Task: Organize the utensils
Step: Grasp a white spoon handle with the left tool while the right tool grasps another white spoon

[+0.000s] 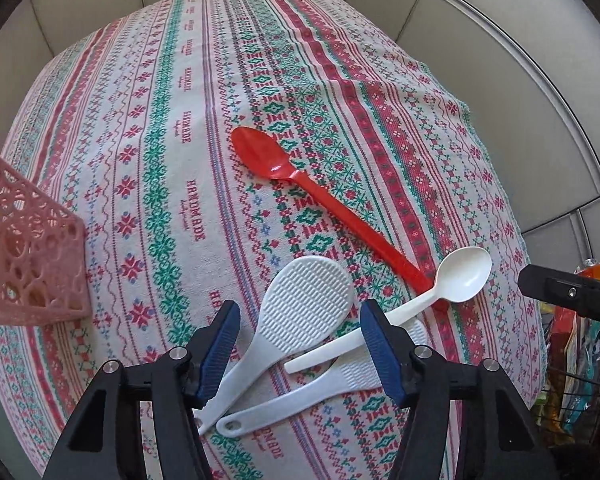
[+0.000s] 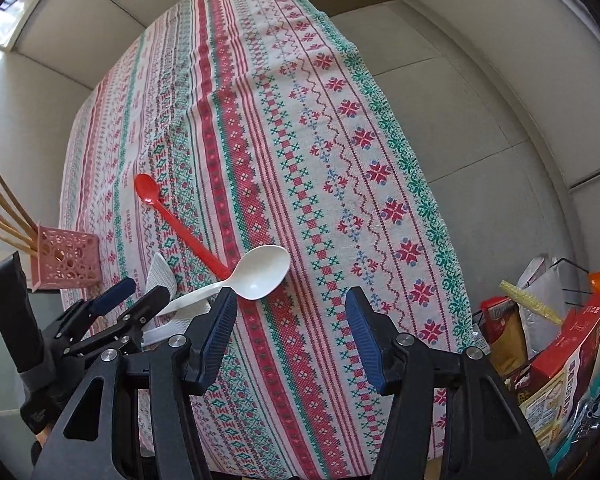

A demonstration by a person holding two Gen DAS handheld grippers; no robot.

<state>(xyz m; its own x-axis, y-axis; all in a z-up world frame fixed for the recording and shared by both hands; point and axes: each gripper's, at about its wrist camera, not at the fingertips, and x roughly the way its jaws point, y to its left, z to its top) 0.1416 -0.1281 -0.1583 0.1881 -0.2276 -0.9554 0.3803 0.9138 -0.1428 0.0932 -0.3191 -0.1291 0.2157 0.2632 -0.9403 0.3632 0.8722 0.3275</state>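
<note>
On the patterned tablecloth lie a long red spoon, a white spoon and two white rice paddles. The white spoon's handle crosses the lower paddle. My left gripper hovers open over the upper paddle, whose handle runs between the blue pads without touching them. In the right wrist view the red spoon and the white spoon lie just beyond my right gripper, which is open over bare cloth. The left gripper shows at its left.
A pink lattice holder with wooden chopsticks stands at the table's left; it also shows as the pink holder. Snack packets and boxes in a wire rack crowd the right, past the table edge. Tiled floor surrounds the table.
</note>
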